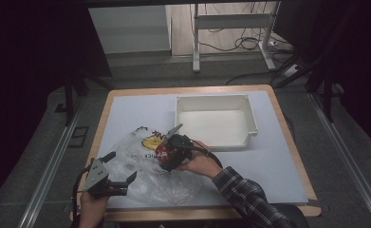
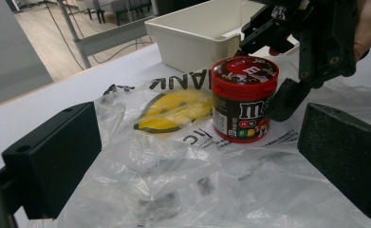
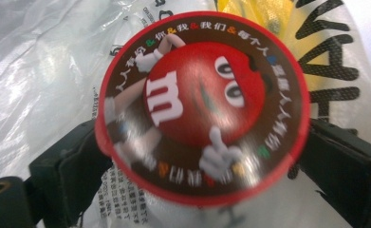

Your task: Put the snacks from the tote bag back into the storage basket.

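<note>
A red-lidded M&M's jar [image 2: 244,99] stands on a crumpled clear plastic bag [image 2: 173,161] printed with a yellow smiley. My right gripper [image 3: 202,164] is shut on the jar from above, one black jaw on each side below the lid [image 3: 202,104]. In the high view the right gripper [image 1: 170,151] and the jar [image 1: 162,153] are at the table's middle, over the bag [image 1: 140,171]. Near the front left, my left gripper [image 1: 120,167] is open, its jaws spread above the bag's near part with nothing gripped. The left gripper [image 2: 197,156] points at the jar.
A white rectangular bin [image 1: 216,121] sits at the back right of the pale tabletop [image 1: 268,161], just beyond the jar. A person's plaid sleeve [image 1: 249,194] reaches in from the bottom right. Metal rails and table legs stand on the floor around.
</note>
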Demonstrator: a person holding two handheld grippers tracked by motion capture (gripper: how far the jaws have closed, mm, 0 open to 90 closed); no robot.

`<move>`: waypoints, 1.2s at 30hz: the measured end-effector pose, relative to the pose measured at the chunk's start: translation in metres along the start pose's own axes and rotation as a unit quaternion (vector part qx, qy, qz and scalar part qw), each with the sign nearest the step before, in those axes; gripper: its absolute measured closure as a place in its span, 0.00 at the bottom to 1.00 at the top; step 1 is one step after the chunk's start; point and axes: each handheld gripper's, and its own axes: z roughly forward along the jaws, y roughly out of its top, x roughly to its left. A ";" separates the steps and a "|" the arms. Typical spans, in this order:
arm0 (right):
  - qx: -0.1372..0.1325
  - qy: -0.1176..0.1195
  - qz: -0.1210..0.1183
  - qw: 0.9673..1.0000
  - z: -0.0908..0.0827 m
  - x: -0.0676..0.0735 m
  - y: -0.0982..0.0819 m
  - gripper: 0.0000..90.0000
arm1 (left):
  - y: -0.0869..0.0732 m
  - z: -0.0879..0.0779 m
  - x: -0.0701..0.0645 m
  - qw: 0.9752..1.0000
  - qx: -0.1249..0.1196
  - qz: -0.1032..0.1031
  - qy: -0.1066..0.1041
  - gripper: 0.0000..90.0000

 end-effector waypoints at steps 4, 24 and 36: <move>0.021 -0.010 -0.011 1.000 0.008 0.003 0.007 0.11 | 0.000 0.000 0.000 1.000 -0.001 0.000 0.000 0.01; 0.042 -0.025 -0.023 0.999 0.015 0.008 0.018 0.28 | 0.000 0.000 0.000 1.000 -0.001 0.000 0.001 0.01; 0.031 -0.015 -0.063 0.997 -0.003 0.015 0.023 0.28 | 0.000 0.000 0.000 1.000 -0.002 -0.001 0.001 0.01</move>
